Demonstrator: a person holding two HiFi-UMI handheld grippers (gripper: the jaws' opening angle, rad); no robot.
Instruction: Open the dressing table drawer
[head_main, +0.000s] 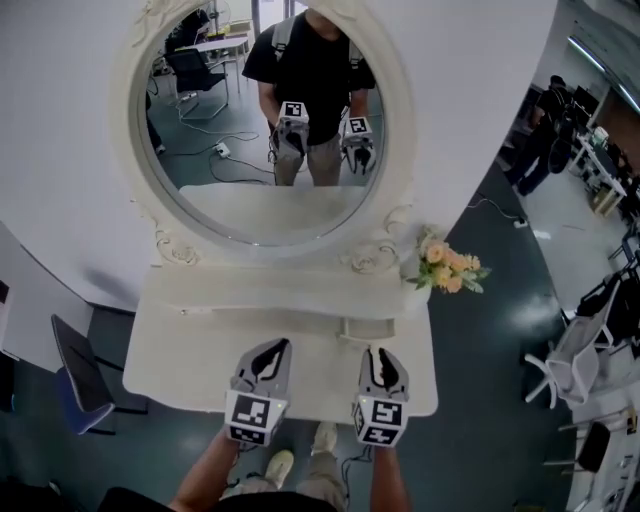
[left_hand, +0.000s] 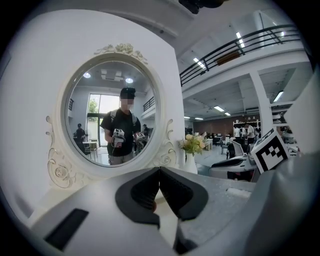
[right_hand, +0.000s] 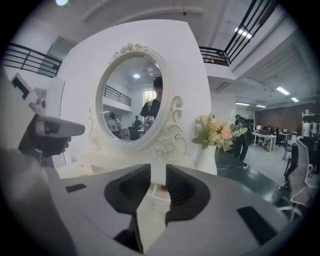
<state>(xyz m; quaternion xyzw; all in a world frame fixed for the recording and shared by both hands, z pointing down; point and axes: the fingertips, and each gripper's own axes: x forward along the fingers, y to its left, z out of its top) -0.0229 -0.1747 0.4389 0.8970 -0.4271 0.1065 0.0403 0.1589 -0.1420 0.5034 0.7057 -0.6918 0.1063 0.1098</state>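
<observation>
The white dressing table (head_main: 180, 350) carries an oval mirror (head_main: 270, 120) on a low rear ledge. A small white block (head_main: 365, 327), perhaps a drawer, juts forward from that ledge at the right. I cannot make out any drawer front under the top. Both grippers hang over the front part of the tabletop and point at the mirror. My left gripper (head_main: 270, 347) (left_hand: 159, 172) is shut with its pads touching and nothing between them. My right gripper (head_main: 381, 352) (right_hand: 158, 172) is open by a narrow gap and holds nothing. The jutting block lies just ahead of it.
A vase of peach flowers (head_main: 447, 268) (right_hand: 215, 132) stands at the ledge's right end. A dark chair (head_main: 85, 375) stands left of the table and a white chair (head_main: 575, 365) to the right. People stand far off at the right. The mirror reflects the person and both grippers.
</observation>
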